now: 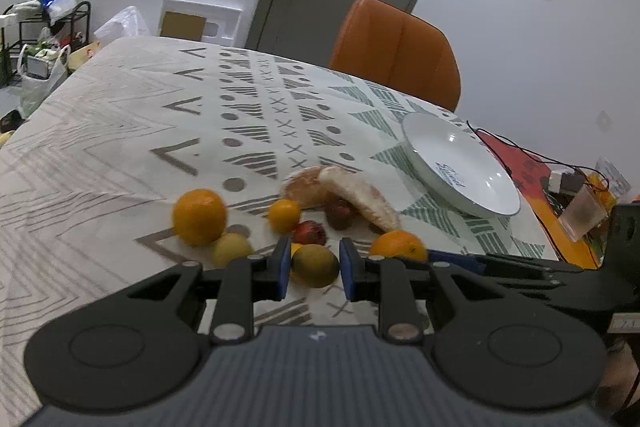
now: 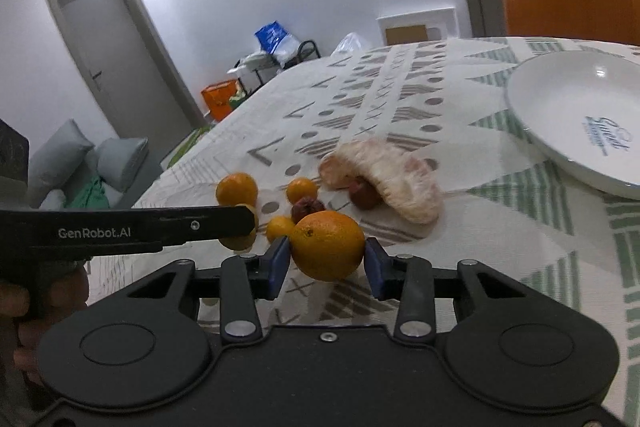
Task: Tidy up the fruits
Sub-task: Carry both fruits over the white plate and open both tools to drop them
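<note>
R tool (image 2: 326,265) clamped on orange (image 2: 327,245), L tool (image 1: 313,267) on greenish fruit (image 1: 315,264), plate (image 2: 560,131) nearby.

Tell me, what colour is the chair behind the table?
The padded chair is orange, clearest in the left wrist view.

Left gripper (image 1: 313,269) pads closed on a small fruit, right gripper (image 2: 326,263) pads squeezing an orange, both angled downward

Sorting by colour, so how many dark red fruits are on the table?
2. One red fruit lies just beyond the left gripper; the other sits against the pale peeled segment. More could hide behind it.
</note>
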Action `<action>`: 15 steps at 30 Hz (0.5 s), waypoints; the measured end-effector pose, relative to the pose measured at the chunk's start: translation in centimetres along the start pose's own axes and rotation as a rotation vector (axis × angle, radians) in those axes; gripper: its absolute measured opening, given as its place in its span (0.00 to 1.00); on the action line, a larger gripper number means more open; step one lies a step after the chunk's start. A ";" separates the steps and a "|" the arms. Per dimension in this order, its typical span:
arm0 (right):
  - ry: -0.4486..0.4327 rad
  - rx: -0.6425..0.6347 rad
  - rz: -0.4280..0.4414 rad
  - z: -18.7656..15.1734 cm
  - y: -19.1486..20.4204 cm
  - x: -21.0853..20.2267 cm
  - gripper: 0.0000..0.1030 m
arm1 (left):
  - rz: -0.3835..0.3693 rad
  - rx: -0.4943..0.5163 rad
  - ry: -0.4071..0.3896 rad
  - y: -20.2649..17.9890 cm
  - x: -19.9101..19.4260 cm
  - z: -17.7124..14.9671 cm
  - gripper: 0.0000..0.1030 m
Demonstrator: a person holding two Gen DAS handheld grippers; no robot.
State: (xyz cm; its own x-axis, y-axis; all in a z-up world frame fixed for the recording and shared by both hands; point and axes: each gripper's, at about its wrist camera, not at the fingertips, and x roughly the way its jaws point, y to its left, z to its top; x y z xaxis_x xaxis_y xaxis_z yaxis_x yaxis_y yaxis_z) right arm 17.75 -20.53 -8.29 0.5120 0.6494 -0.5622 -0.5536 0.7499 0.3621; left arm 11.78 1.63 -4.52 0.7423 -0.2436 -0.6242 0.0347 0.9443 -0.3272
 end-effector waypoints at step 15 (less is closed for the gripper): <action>-0.120 0.051 -0.123 0.5 -4.0 -5.8 0.37 | -0.071 0.109 -0.009 -6.1 3.2 1.1 0.23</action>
State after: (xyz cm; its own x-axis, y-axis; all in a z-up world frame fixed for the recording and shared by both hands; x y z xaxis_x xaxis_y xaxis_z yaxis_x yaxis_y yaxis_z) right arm 17.34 -27.19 -6.08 0.6504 0.5604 -0.5127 -0.4494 0.8281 0.3350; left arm 14.70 -4.67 -3.73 0.7417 -0.3091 -0.5953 0.1594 0.9433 -0.2912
